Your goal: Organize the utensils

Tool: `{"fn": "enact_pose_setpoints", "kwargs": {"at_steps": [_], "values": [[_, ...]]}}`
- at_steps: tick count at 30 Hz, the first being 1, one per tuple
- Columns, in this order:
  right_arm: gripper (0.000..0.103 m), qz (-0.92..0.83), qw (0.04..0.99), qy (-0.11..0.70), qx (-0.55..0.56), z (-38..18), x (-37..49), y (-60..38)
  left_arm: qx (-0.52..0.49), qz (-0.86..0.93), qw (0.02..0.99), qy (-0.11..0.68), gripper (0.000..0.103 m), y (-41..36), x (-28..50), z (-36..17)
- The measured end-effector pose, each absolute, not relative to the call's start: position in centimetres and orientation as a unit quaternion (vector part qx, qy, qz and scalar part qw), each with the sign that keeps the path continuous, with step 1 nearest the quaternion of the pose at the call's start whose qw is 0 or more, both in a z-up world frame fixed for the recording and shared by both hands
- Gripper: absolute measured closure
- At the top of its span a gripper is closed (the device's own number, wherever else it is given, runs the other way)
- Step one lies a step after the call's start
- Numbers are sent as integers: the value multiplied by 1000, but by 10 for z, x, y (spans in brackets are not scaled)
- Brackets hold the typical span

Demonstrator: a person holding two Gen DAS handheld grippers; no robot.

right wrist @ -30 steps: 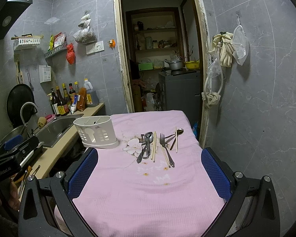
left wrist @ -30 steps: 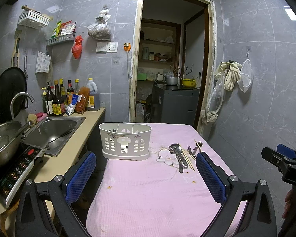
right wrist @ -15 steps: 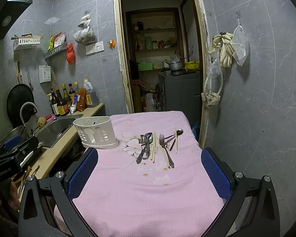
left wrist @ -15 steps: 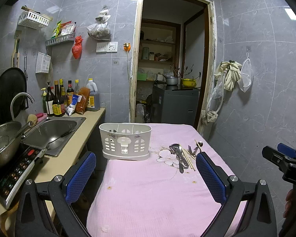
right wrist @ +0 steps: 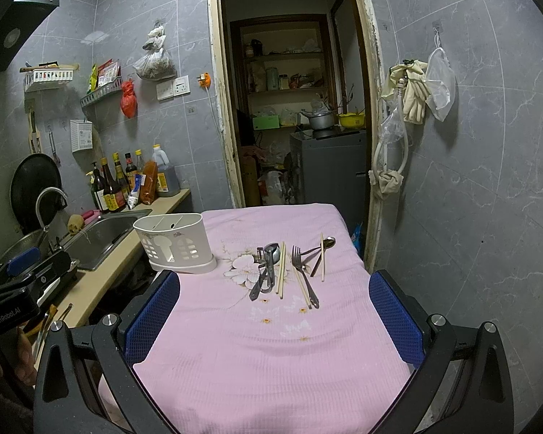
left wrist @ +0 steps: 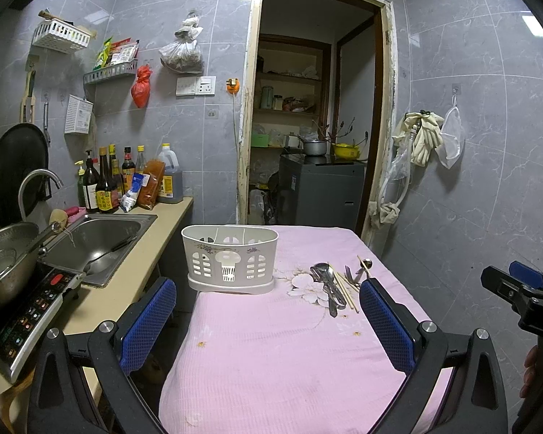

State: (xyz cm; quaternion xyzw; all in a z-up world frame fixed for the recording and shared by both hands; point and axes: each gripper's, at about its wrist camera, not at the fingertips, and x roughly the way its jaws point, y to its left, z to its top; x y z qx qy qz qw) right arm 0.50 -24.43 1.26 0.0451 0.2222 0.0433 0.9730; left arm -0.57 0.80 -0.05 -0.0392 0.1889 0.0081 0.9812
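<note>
left gripper (left wrist: 268,322): jaws wide apart, holding nothing. right gripper (right wrist: 275,316): jaws wide apart, holding nothing. utensils (right wrist: 286,269) lie loose on the pink tablecloth (right wrist: 271,354), ahead of both grippers, apart from them. white caddy (left wrist: 230,258) stands upright left of the utensils.

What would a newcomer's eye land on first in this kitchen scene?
Probably the pink tablecloth filling the middle. On it lies a loose bunch of cutlery and chopsticks, with a white holder standing to their left, near the table's sink-side edge. Both tongs hang open and empty.
</note>
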Motion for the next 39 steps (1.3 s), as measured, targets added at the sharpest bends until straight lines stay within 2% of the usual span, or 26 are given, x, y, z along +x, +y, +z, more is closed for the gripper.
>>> {"fn": "enact_pose_setpoints", "kwargs": {"at_steps": [39], "values": [[1, 12, 976, 210, 56, 19, 4, -252, -49, -16, 980, 193, 1, 14, 7, -2]]}}
